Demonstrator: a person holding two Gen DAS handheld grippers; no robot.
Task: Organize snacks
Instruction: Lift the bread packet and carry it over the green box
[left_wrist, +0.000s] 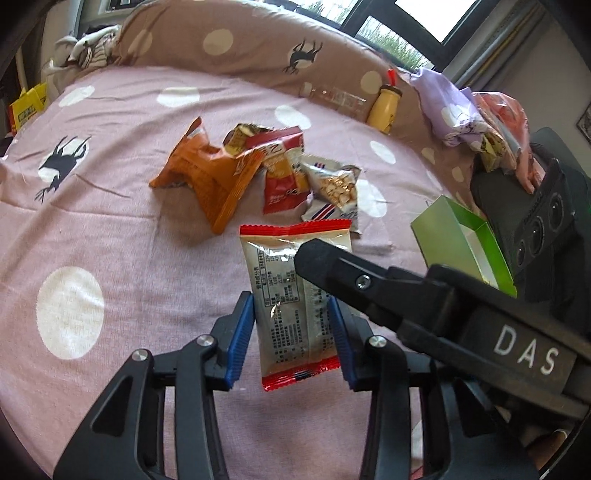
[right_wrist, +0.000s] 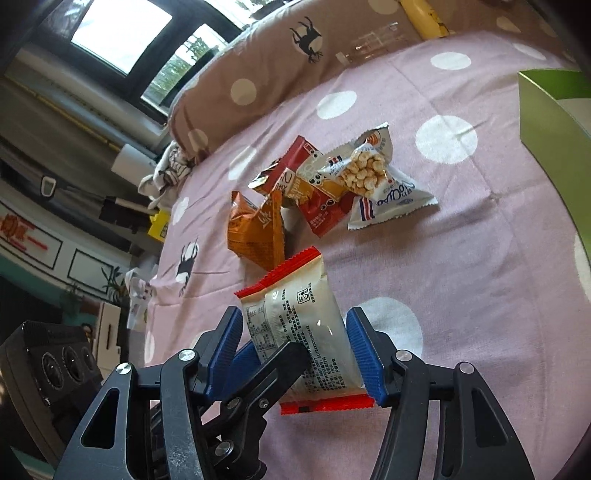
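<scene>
Snack packet, a cream foil pouch with crimped red ends (left_wrist: 295, 299), sits between the ribbed blue pads of the left hand-held gripper (left_wrist: 291, 332), its long axis running straight out along the fingers, one red seam pointing away and the other back toward the wrist. Those pads press both long edges, so the left hand-held gripper is closed on the pouch. In the right wrist view the same pouch (right_wrist: 303, 325) lies between the right hand-held gripper (right_wrist: 295, 350) pads too; the right-side pad touches its edge, while the left-side pad stands a little off it, so I cannot tell whether this one truly grips. Printed black text covers the glossy, slightly crinkled back. Ahead of both grippers, on the pink polka-dot bedsheet (left_wrist: 110, 240), lie a crumpled orange bag (left_wrist: 207, 177), a red bag (left_wrist: 284, 173) and a white pouch with a clear window of puffs (left_wrist: 336, 188). To the right stands an open green cardboard box (left_wrist: 465, 240).
</scene>
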